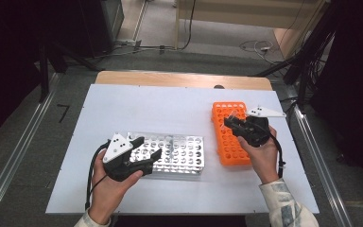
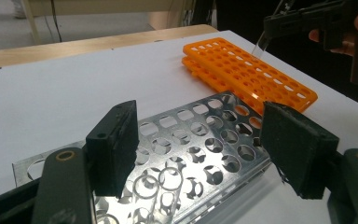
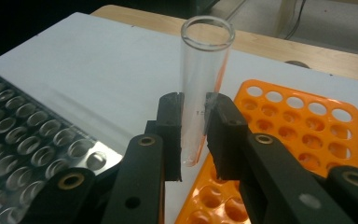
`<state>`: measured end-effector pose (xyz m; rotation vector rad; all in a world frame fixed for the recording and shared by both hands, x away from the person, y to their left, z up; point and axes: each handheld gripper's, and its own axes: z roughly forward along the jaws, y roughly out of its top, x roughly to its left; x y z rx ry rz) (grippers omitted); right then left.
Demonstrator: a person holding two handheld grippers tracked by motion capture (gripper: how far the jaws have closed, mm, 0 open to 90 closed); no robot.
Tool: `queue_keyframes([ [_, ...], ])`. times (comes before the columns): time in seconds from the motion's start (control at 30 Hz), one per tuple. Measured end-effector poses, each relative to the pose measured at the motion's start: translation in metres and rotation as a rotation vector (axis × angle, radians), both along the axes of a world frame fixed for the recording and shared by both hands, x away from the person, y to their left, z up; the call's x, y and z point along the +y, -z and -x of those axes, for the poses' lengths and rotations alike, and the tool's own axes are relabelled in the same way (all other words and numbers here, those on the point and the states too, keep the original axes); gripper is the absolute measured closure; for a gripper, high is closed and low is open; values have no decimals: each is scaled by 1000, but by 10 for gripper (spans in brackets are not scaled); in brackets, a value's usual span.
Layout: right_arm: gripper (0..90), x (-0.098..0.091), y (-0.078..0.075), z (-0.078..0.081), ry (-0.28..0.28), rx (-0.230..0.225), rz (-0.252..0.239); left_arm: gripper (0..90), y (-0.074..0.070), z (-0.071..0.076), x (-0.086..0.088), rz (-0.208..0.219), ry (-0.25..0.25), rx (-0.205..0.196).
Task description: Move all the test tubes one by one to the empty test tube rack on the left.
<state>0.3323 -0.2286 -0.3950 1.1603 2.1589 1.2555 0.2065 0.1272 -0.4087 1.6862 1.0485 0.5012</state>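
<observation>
On the big white table (image 1: 123, 109), a shiny metal tube rack (image 1: 172, 153) lies on the left under the wide-open left gripper (image 1: 144, 151), and the right gripper (image 3: 193, 135) pinches a clear glass test tube (image 3: 203, 79) over the orange rack (image 1: 227, 137), so keep it straight up and lower slowly.

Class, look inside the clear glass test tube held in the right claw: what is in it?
The clear glass test tube, pinched upright by the right claw above the orange plastic rack, looks empty. The claw's pads cover part of its lower wall.
</observation>
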Motion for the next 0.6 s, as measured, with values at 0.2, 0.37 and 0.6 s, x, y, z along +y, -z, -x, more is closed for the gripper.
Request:
queue_keyframes([
  [0.2,734,2,-2,18,-44,19,-1,279,-1,1,-3,-4,4,2],
  [0.37,734,6,-3,35,-90,24,-6,279,-2,2,-6,1,15,-4],
  [0.6,734,17,-9,54,-156,19,-4,285,-8,4,-9,14,26,-18],
])
